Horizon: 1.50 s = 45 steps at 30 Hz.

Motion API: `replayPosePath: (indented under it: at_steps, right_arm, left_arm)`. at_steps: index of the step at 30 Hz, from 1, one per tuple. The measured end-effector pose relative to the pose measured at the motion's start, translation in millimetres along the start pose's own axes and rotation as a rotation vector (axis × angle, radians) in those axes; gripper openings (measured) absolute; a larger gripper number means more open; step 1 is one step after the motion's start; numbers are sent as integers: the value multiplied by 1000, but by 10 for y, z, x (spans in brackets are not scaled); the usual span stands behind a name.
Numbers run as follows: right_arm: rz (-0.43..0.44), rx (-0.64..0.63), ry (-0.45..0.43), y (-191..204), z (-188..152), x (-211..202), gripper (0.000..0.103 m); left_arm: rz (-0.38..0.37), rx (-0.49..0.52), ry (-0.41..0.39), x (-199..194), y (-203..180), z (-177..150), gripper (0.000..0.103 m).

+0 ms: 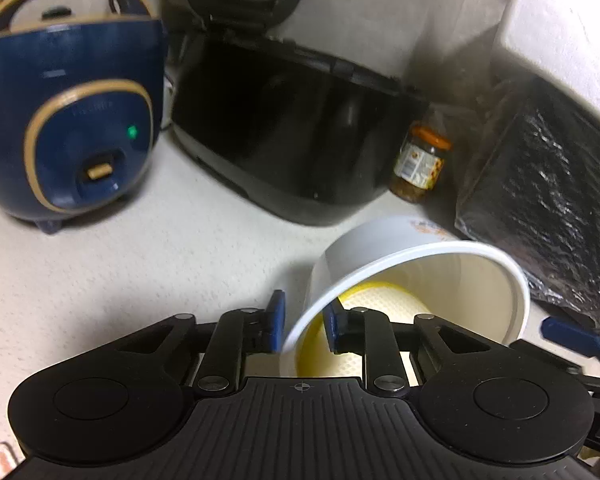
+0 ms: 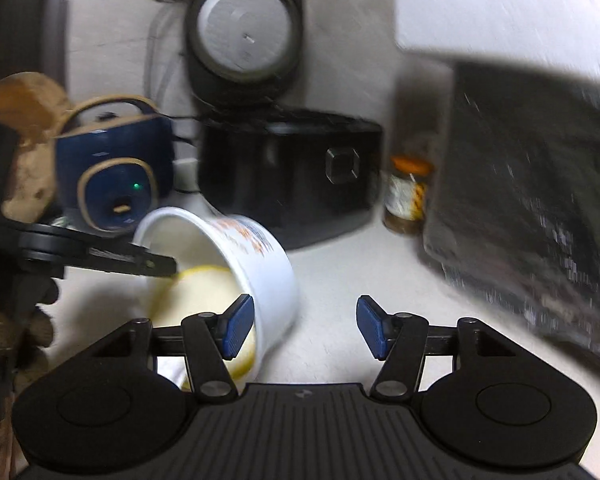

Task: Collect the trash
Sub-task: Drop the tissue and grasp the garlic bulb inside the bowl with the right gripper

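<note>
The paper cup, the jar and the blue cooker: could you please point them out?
paper cup [image 1: 380,240], left wrist view, outer wall.
jar [image 1: 420,164], left wrist view, label.
blue cooker [image 1: 80,140], left wrist view, front panel.

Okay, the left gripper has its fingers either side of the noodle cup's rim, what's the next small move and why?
Probably close the left gripper fully on the cup wall, then lift. One blue pad sits outside the rim and the other inside, but it is unclear whether they press yet. The cup is tilted toward the camera, and the right gripper is open with nothing between its pads, so it gives no support.
</note>
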State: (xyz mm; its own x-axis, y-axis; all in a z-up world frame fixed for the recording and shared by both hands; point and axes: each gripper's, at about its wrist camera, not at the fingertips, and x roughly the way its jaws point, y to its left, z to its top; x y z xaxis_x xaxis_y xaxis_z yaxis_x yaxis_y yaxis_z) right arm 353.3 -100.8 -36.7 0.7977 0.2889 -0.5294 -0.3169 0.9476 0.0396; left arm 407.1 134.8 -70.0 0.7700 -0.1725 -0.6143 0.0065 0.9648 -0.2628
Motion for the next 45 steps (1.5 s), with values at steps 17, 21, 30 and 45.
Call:
replayPosePath:
  at_steps: [17, 21, 30, 45]
  right_arm:
    - [94, 93, 133, -81, 5, 677, 58]
    - [168, 35, 59, 47, -13, 566, 59]
    - [190, -159, -7, 539, -45, 579, 65]
    - [295, -341, 20, 903, 39, 711, 73]
  left_arm:
    - [-9, -149, -36, 84, 194, -10, 16]
    - [26, -149, -42, -5, 241, -46, 15]
    - [105, -198, -84, -202, 374, -135, 15]
    - [174, -62, -145, -324, 245, -111, 15]
